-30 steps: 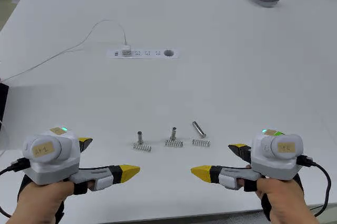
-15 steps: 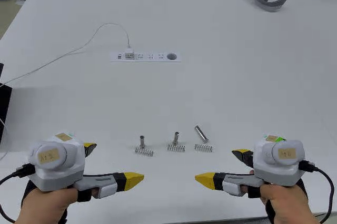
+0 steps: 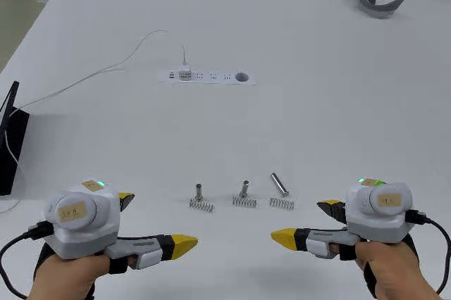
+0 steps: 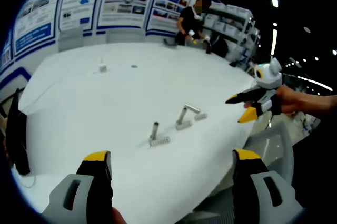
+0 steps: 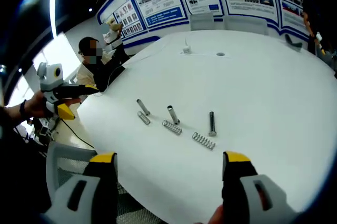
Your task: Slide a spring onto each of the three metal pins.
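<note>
Three small metal pins sit in a row near the table's front edge. The left pin point(image 3: 199, 190) point(image 5: 142, 106) and middle pin point(image 3: 244, 188) point(image 5: 171, 113) stand upright; the right pin point(image 3: 280, 184) point(image 5: 211, 122) lies flat. A short spring lies just in front of each: left spring point(image 3: 201, 205), middle spring point(image 3: 244, 202), right spring point(image 3: 282, 203) point(image 5: 203, 140). My left gripper point(image 3: 156, 222) point(image 4: 171, 161) hovers open at the front left, holding nothing. At the front right my right gripper point(image 3: 304, 221) point(image 5: 169, 158) is open too, apart from the parts.
A white power strip point(image 3: 206, 76) with a plug and a trailing cable lies mid-table. A grey curved object point(image 3: 380, 1) rests at the far right corner. A dark flat item point(image 3: 10, 138) stands off the left edge. A person point(image 4: 189, 16) stands beyond the table.
The head camera has shifted, so the table sits a little differently in view. Both grippers stay open near the front edge. Pins and springs have not moved.
</note>
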`<state>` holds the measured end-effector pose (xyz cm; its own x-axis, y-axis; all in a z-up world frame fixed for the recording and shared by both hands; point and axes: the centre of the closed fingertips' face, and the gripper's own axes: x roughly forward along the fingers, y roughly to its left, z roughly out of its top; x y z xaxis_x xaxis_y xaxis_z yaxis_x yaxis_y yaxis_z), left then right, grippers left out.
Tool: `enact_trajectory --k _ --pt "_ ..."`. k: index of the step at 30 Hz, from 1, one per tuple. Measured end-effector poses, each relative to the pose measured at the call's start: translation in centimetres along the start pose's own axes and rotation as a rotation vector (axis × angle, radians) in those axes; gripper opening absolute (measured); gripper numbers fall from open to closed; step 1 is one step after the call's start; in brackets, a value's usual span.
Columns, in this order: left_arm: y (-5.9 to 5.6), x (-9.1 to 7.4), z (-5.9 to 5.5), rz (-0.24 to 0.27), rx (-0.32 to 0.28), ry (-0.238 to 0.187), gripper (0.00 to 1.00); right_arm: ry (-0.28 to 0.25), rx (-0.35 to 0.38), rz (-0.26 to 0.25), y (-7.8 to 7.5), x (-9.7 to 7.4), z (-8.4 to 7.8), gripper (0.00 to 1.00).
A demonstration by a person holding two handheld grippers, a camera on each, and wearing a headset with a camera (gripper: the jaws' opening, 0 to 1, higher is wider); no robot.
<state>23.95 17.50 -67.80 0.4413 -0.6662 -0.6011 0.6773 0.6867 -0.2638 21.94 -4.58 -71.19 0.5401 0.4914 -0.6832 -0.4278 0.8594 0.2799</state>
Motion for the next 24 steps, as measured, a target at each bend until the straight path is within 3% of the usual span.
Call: enact_trajectory --k 12,24 --pt "0.6 -0.5 0.5 0.027 0.000 0.001 0.97 0.087 -0.009 0.005 -2.7 2.4 -0.3 0.73" --pt "0.7 -0.9 1.1 0.041 -0.011 -0.018 0.99 0.096 -0.023 0.016 -4.5 4.9 1.7 0.70"
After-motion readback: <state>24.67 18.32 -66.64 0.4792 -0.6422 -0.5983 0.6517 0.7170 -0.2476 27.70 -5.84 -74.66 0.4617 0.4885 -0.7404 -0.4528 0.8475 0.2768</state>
